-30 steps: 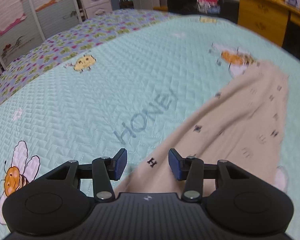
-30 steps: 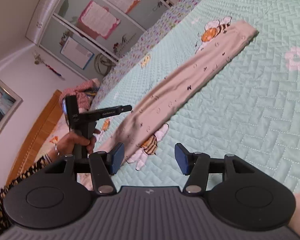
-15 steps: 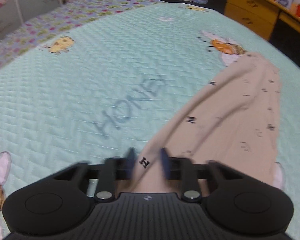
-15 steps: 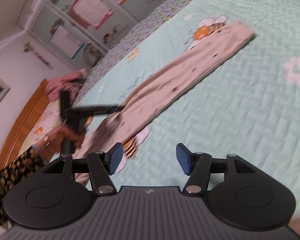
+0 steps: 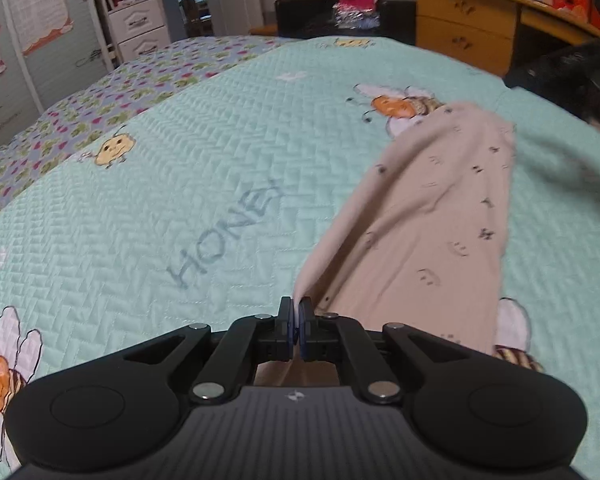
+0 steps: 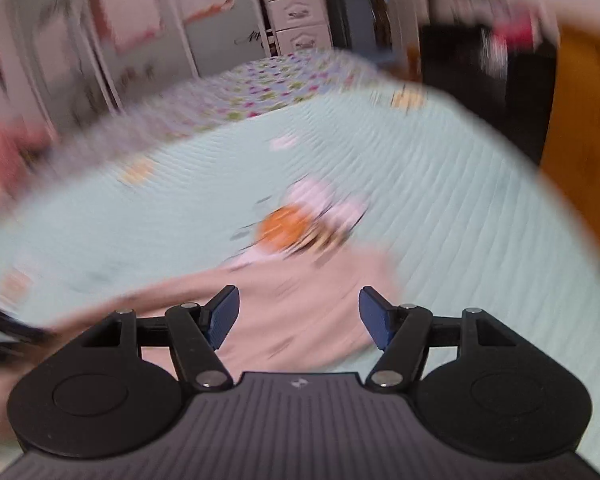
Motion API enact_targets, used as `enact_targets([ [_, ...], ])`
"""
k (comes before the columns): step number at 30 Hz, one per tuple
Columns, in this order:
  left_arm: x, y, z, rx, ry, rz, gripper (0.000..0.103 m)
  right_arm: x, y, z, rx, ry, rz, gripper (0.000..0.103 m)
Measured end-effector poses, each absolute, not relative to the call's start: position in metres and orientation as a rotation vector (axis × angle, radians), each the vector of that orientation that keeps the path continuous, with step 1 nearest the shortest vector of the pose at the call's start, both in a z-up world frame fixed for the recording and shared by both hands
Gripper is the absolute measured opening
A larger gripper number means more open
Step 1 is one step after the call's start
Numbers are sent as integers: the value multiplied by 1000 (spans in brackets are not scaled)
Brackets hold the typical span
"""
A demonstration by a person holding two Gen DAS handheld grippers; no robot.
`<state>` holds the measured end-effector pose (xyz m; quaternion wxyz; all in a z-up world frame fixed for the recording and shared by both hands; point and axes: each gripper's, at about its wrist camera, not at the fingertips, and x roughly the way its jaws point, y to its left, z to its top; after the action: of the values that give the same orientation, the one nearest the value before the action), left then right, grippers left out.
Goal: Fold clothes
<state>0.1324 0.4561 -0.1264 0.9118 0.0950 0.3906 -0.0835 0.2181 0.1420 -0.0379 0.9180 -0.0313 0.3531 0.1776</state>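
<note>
We see the left gripper point(image 5: 296, 318) angled down toward the mint-green quilted bedspread with bee prints point(image 5: 180, 184), its blue pads pressed together and clenched on the near edge of the long beige garment with small dark markings point(image 5: 432, 224). From the jaws the cloth runs away toward 1 o'clock, lifted at the pinch and lying on the bedspread farther out, its far end beside an orange bee print at about 1 o'clock.

The right wrist view is heavily blurred. The right gripper point(image 6: 298, 318) also tilts down over the bed, jaws wide apart and opening, holding nothing. The beige garment point(image 6: 300, 304) lies beneath and between the fingers, spreading from 9 o'clock toward 2 o'clock; whether the pads touch it we cannot tell. A blurred bee print sits just past it at 12 o'clock.
</note>
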Motion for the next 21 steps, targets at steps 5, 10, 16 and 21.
enact_targets([
  [5, 146, 467, -135, 154, 837, -147, 1, 272, 144, -60, -158, 782, 406, 67],
  [10, 157, 472, -145, 150, 862, -147, 2, 293, 169, -87, -486, 804, 480, 66],
  [16, 156, 472, -149, 137, 838, -134, 2, 302, 185, -105, -766, 772, 557, 66],
  [21, 157, 480, -150, 77, 830, -146, 2, 316, 183, -103, -733, 839, 644, 66],
])
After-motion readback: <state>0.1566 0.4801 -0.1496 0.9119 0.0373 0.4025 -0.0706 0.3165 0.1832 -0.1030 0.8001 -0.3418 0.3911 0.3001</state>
